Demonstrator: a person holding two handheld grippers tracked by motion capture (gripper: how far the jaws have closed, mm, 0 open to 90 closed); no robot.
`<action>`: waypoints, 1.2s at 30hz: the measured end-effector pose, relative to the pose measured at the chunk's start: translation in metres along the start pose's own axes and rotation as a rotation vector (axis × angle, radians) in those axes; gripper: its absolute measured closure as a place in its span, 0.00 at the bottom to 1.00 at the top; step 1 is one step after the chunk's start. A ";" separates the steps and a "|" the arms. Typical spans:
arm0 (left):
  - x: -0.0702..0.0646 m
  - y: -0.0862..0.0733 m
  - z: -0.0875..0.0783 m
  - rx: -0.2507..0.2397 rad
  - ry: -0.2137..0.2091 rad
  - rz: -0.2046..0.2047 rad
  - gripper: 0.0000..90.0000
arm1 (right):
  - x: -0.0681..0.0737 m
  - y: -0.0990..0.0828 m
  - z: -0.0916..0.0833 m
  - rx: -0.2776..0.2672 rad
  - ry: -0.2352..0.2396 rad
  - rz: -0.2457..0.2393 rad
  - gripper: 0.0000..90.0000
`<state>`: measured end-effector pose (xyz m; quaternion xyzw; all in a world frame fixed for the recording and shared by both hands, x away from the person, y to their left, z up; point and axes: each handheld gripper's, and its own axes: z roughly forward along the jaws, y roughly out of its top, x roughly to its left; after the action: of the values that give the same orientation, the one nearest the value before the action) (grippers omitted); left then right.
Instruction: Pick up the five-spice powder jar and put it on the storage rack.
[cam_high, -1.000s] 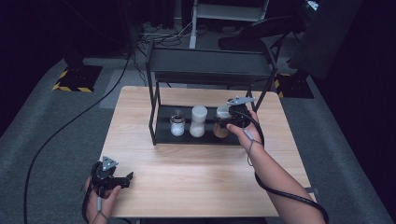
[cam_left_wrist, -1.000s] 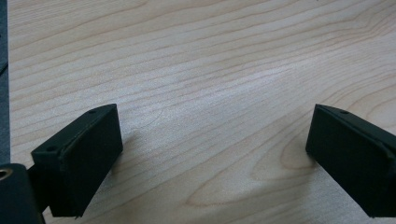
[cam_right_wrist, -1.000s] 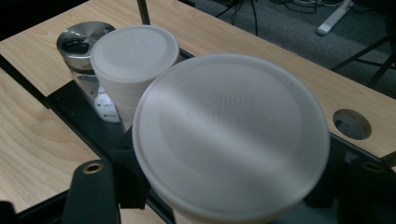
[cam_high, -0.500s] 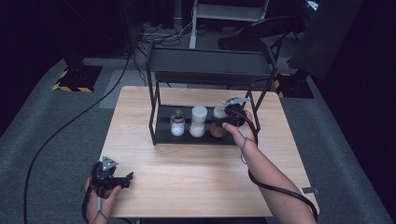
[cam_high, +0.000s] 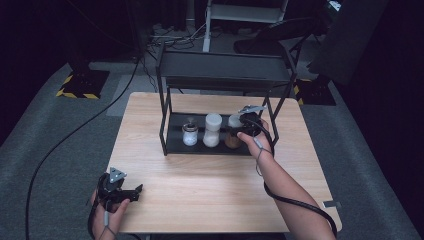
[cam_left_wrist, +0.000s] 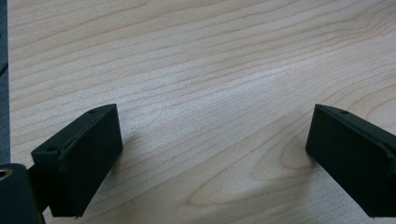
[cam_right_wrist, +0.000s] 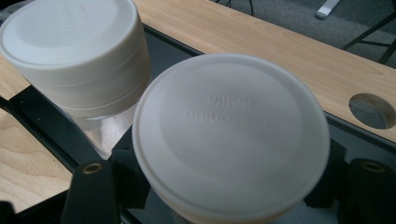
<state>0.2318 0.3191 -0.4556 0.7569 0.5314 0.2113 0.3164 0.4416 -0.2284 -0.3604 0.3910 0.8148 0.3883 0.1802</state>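
— Looking from the high view, where's the jar (cam_high: 233, 133)?
— On the rack's tray (cam_high: 175, 131), clamped by the right hand-held gripper (cam_high: 243, 126).
— Left gripper view?
— Left hand-held gripper (cam_left_wrist: 212, 154), jaws wide over the bare surface (cam_left_wrist: 210, 56).
— Right gripper view?
— Jaws pinch the white-lidded jar (cam_right_wrist: 231, 133).

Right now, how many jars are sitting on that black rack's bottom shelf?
3. A small jar stands at the left, a tall white-capped jar in the middle, and a brown-filled jar at the right, gripped by the right gripper. None looks hidden.
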 end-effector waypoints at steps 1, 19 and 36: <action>0.000 0.000 0.000 0.000 0.000 0.000 0.04 | -0.001 0.000 0.000 0.000 0.002 0.003 0.37; 0.000 0.000 0.000 0.002 -0.001 0.001 0.03 | -0.008 0.003 -0.045 -0.096 0.033 -0.018 0.12; 0.000 0.003 0.002 0.008 -0.001 0.000 0.01 | -0.023 -0.031 -0.118 -0.136 0.079 -0.018 0.09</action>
<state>0.2350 0.3180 -0.4550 0.7582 0.5321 0.2090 0.3135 0.3701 -0.3167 -0.3099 0.3546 0.7965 0.4564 0.1776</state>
